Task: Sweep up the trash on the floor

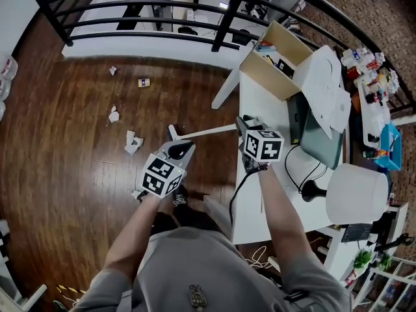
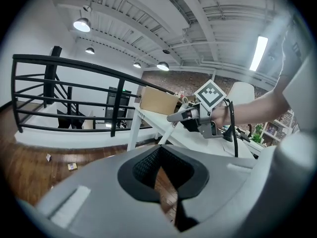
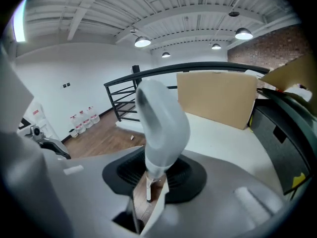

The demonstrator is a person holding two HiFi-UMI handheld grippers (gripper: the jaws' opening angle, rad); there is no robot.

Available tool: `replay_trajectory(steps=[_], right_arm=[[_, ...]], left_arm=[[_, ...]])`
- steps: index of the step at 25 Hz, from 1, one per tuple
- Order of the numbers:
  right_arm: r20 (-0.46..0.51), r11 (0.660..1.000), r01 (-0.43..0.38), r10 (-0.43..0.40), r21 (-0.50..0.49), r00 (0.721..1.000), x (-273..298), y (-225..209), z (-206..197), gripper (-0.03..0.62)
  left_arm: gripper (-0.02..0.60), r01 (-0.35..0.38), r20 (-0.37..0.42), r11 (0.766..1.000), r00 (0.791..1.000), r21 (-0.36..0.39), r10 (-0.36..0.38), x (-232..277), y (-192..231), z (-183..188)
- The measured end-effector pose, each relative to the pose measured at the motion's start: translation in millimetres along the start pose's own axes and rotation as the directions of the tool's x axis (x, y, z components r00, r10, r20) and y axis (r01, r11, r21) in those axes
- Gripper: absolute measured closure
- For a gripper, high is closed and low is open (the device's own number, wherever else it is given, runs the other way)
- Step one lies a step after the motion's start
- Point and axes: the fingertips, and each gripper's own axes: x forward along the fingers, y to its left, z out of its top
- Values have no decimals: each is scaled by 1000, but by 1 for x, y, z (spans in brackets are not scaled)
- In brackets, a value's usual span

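Left gripper [image 2: 159,166]: jaws together, nothing between them. Only a sliver of wooden floor [image 1: 78,109] shows through the notch under the pads. The gripper is held low over the floor, with its tip pointing away from the person.

Right gripper [image 3: 150,182]: jaws partly closed around a grey handle [image 3: 161,125]. The handle's narrow lower end sits between the pads and the rest rises up and away from them. The pads appear to press it on both sides, though the handle itself partly covers the contact; entered as a grip. In the left gripper view the same handle sticks out past the right gripper's tips. A white pole [image 1: 205,131] slants from those tips down to the floor and ends just ahead of the left gripper.

Trash: crumpled paper scraps [image 1: 132,142] lie on the floor just ahead and to the left of the left gripper's tip. A second scrap [image 1: 114,115] lies farther out the same way. A small box [image 1: 144,82] lies well ahead, near the foot of the black railing [image 1: 227,15]. One white bit [image 1: 136,194] lies beside the left gripper's marker cube.

White table [image 1: 257,96]: under and to the right of the right gripper. A cardboard box [image 1: 273,67] stands on it ahead of that gripper.
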Motion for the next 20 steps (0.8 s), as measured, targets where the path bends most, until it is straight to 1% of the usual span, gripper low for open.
replay_trajectory(steps=[2, 5, 9, 12, 15, 18, 20], right_arm=[[2, 998, -51, 52, -26, 999, -2, 17, 1, 502], [21, 989, -125, 127, -80, 992, -3, 49, 6, 503], [10, 957, -227, 233, -179, 972, 0, 100, 14, 505], [-1, 916, -312, 322, -253, 947, -7, 146, 17, 507], [-33, 860, -384, 396, -337, 917, -19, 191, 13, 507], [-73, 806, -452, 461, -383, 884, -30, 232, 5, 507], [-99, 771, -498, 503, -397, 858, -41, 261, 1, 507]], left_arm=[[578, -18, -12, 1000, 1000, -17, 18, -5, 2, -11], [578, -58, -25, 996, 998, -65, 56, -20, 8, -31], [578, -123, -34, 984, 992, -129, 119, -47, 17, -55], [578, -159, -9, 973, 987, -166, 160, -71, 21, -67], [577, -199, 21, 958, 978, -205, 207, -99, 23, -79], [574, -237, 31, 941, 967, -241, 252, -124, 26, -100], [536, -248, 30, 932, 964, -264, 265, -138, 24, -116]])
